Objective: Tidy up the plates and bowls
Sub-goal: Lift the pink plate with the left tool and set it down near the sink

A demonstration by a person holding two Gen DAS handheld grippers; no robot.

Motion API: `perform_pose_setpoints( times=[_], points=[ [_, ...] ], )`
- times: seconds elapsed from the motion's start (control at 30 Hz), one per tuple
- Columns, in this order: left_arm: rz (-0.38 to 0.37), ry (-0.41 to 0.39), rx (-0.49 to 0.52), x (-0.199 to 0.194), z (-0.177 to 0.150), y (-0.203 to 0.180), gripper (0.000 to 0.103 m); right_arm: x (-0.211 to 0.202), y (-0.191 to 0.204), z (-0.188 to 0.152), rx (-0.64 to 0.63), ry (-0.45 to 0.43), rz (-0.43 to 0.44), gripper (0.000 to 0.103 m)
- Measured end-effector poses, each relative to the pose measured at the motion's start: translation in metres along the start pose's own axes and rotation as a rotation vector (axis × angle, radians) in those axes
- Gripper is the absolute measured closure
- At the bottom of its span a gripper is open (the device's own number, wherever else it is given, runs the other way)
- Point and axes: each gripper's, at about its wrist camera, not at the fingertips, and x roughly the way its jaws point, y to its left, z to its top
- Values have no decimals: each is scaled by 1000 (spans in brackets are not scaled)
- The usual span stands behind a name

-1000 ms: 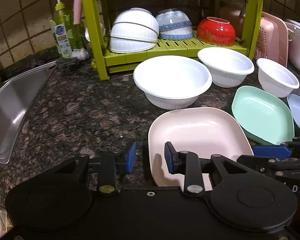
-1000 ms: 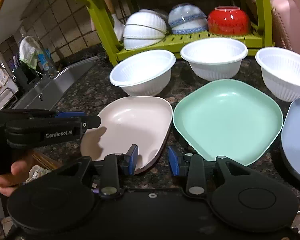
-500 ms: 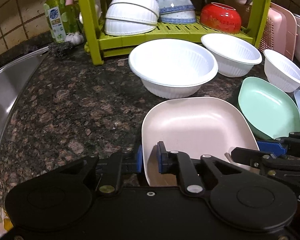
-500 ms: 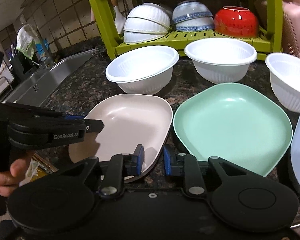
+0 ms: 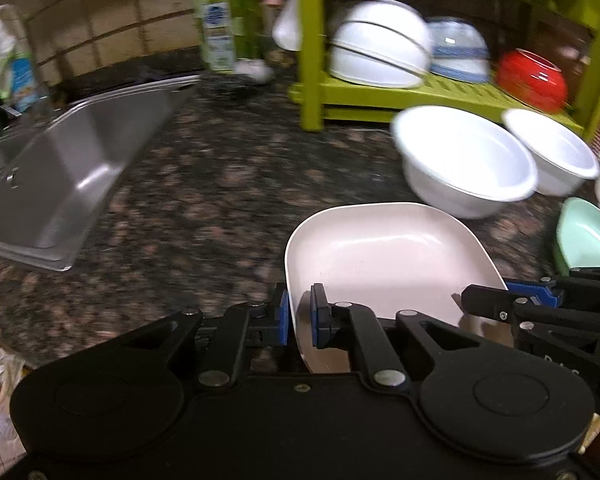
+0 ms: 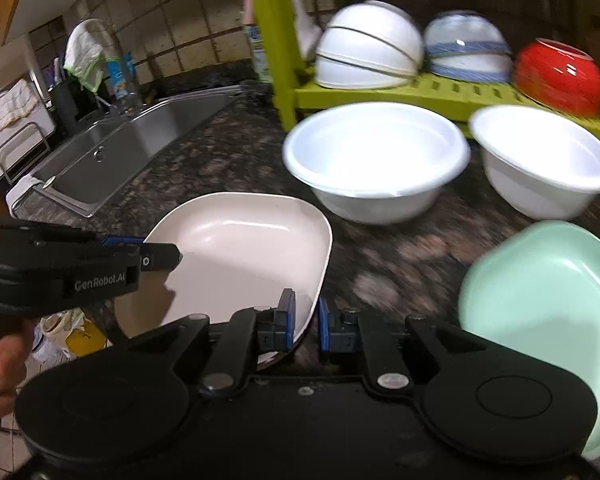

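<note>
Both grippers, left [image 5: 299, 316] and right [image 6: 306, 322], have fingers pinching the pink plate [image 5: 384, 256] by opposite rims over the table [image 5: 204, 200], so uneven pulling could tip it loose.

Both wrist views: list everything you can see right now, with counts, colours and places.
Pink plate: 1, near counter edge, rim between both grippers' jaws.
Mint plate: 1, right of the pink one.
White bowls: 2 fully seen upright on counter, a third cut off at the left view's edge.
Green rack: 1, holding stacked white bowls, blue-banded bowls, a red bowl.
Sink: 1, steel, far left.
Soap bottle: 1, green.
Left gripper: shut on pink plate.
Right gripper: around plate's rim, closure unclear.
</note>
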Motion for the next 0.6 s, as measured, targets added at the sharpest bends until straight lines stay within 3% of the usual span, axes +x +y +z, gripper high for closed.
perform_pose_setpoints(
  times=[0.2, 0.47, 0.6],
  points=[
    [59, 4, -91, 8, 1, 28, 88, 22, 19, 20, -40, -4, 44, 88],
    [79, 17, -155, 19, 2, 44, 87, 37, 27, 27, -64, -17, 51, 88],
    [88, 8, -176, 19, 1, 45, 76, 40, 25, 25, -55, -3, 40, 84]
  ],
)
